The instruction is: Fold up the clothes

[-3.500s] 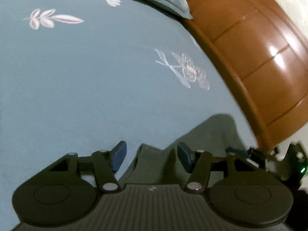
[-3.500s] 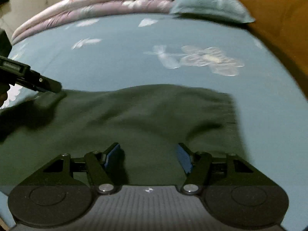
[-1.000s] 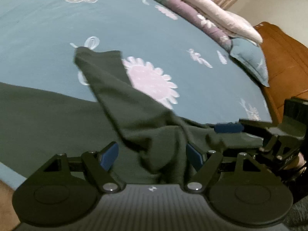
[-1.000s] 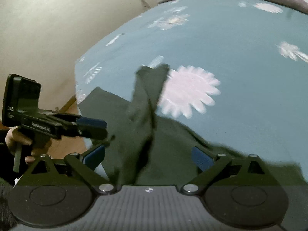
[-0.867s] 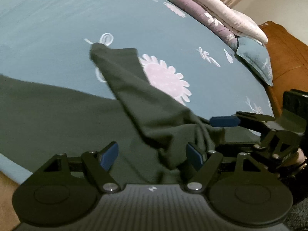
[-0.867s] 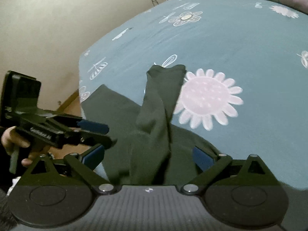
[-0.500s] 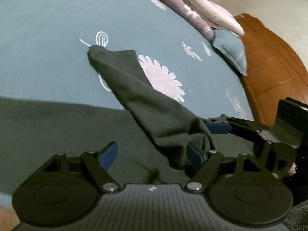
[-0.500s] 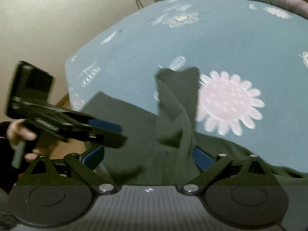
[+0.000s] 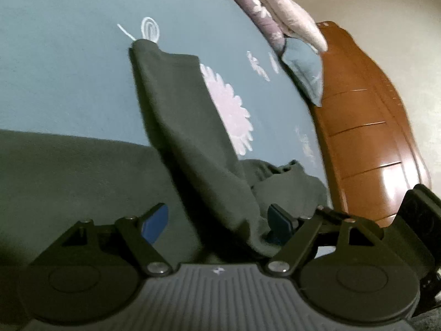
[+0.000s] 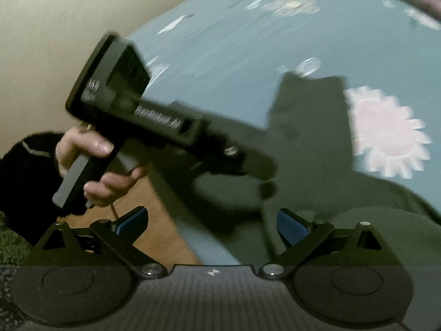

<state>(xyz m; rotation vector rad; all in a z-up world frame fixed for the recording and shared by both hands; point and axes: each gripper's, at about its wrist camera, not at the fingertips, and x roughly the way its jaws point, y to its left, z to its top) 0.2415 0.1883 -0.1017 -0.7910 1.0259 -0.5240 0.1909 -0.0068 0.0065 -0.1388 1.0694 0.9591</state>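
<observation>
Left wrist view: dark green garment (image 9: 187,127) spread on the blue floral bed (image 9: 69,63), one sleeve running from upper centre down between the wide-open left tool (image 9: 217,220). Right wrist view: right tool (image 10: 212,223) likewise wide at lower centre, holding nothing; cloth looks soft, limp and light, probably best pinched at a sleeve cuff or hem edge

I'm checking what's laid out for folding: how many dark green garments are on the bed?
1: the dark green garment lies across the bed's near edge, its sleeve extended beside the pink flower. Others may lie outside view.
</observation>
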